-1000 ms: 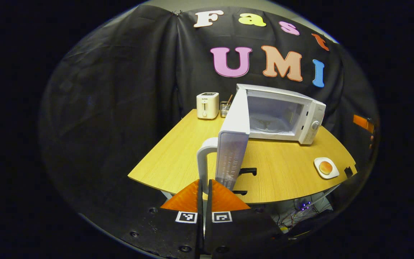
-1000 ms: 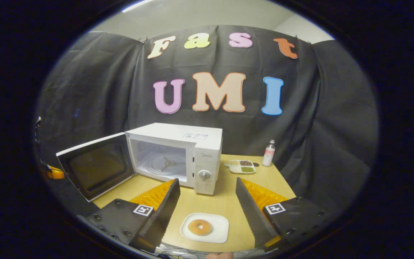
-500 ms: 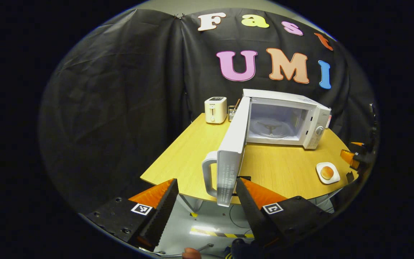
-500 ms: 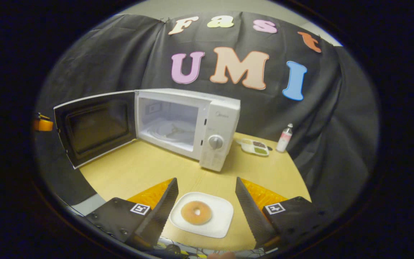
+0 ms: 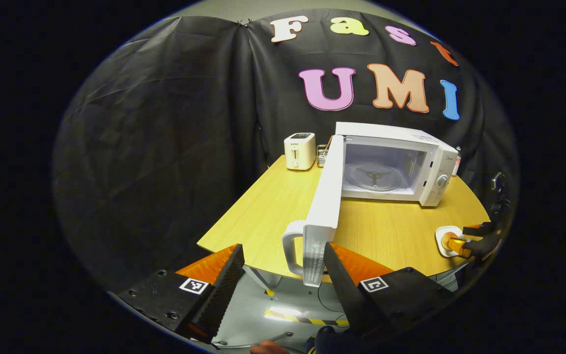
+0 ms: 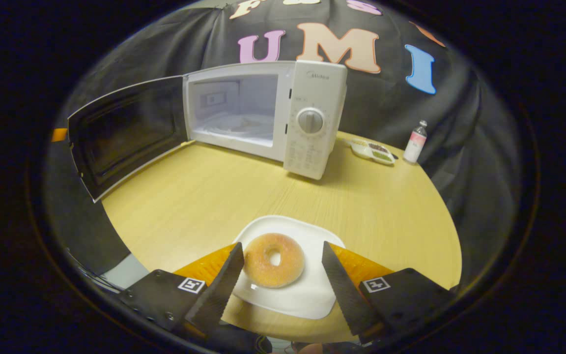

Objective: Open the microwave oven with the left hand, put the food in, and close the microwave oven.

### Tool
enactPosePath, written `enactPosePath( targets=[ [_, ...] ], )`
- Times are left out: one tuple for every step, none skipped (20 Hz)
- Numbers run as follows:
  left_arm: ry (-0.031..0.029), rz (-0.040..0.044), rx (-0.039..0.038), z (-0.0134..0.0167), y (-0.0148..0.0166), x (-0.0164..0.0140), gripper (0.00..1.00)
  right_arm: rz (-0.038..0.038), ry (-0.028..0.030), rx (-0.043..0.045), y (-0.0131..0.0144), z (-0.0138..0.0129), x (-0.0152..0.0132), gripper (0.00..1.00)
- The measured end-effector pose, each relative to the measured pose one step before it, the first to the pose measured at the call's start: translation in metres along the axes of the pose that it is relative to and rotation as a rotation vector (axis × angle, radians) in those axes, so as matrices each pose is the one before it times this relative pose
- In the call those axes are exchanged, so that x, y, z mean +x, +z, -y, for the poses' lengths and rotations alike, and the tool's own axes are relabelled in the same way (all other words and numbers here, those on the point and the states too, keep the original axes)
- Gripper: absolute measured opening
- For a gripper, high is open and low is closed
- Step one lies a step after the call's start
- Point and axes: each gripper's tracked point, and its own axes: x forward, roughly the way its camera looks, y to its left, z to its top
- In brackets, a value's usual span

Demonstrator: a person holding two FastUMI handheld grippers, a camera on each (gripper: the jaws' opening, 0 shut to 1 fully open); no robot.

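The left gripper view looks from off the table's (image 5: 263,206) near edge, past the open door's handle (image 5: 290,246), toward the microwave (image 5: 391,162), well back. The right gripper view sits low and close over the doughnut plate (image 6: 307,295), facing the microwave (image 6: 283,113). Both share microwave, tabletop and plate (image 5: 442,236).

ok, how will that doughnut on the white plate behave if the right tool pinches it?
The round sugared doughnut looks soft, so it probably squashes under a firm pinch. Likely light. It lies flat on the white square plate, so rolling seems unlikely.
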Motion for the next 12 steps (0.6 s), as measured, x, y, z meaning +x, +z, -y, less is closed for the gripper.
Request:
enactPosePath(
  targets=[
    [0.00074, -0.00865, 0.00129, 0.00181, -0.00323, 0.00078, 0.96, -0.00901, 0.01403, 0.01167, -0.00212, -0.00331, 0.00278, 0.99],
    [0.00321, -0.00356, -0.00080, -0.00080, -0.00189, 0.00075, 0.95, -0.00480, 0.00293, 0.00577, -0.00198, -0.00151, 0.00106, 0.99],
    [0.00323, -0.00272, -0.00475, -0.00009, 0.00033, -0.00053, 0.95, -0.01062, 0.00871, 0.00533, -0.00212, -0.00279, 0.00120, 0.99],
    [0.00030, -0.00177, -0.00546, 0.00077, -0.00033, 0.00007, 0.96, -0.02454, 0.01131, 0.00085, -0.00708, -0.00404, 0.00184, 0.99],
    [0.00190, -0.00128, -0.00275, -0.00006, -0.00020, -0.00083, 0.96, -0.01838, 0.00896, -0.00406, -0.00406, -0.00166, 0.00139, 0.99],
    [0.00329, 0.00149, 0.00041, -0.00111, -0.00002, -0.00069, 0.96, 0.00343, 0.00602, 0.00242, 0.00082, -0.00077, -0.00190, 0.89],
    [0.00302, 0.00049, 0.00072, 0.00051, 0.00041, -0.00029, 0.96, 0.00423, 0.00655, 0.00592, 0.00151, -0.00084, 0.00006, 0.83],
    [0.00255, 0.00125, -0.00080, 0.00099, 0.00114, -0.00004, 0.97, -0.00812, 0.00511, 0.00567, -0.00336, -0.00012, 0.00074, 0.86],
    [0.00263, 0.00256, -0.00240, 0.00003, 0.00062, -0.00052, 0.96, -0.00447, -0.00660, 0.00346, 0.00030, 0.00195, -0.00135, 0.86],
    [0.00148, 0.00116, -0.00112, -0.00016, 0.00004, -0.00033, 0.97, -0.00205, 0.00456, 0.00999, 0.00040, -0.00018, 0.00023, 0.72],
    [0.00180, 0.00243, -0.00054, 0.00071, -0.00103, 0.00025, 0.96, -0.00723, 0.00233, 0.01023, -0.00047, -0.00021, 0.00094, 0.72],
    [0.00127, -0.00286, -0.00045, -0.00042, -0.00009, -0.00061, 0.96, -0.00005, 0.00146, 0.00669, 0.00233, 0.00043, -0.00082, 0.72]
  ],
)
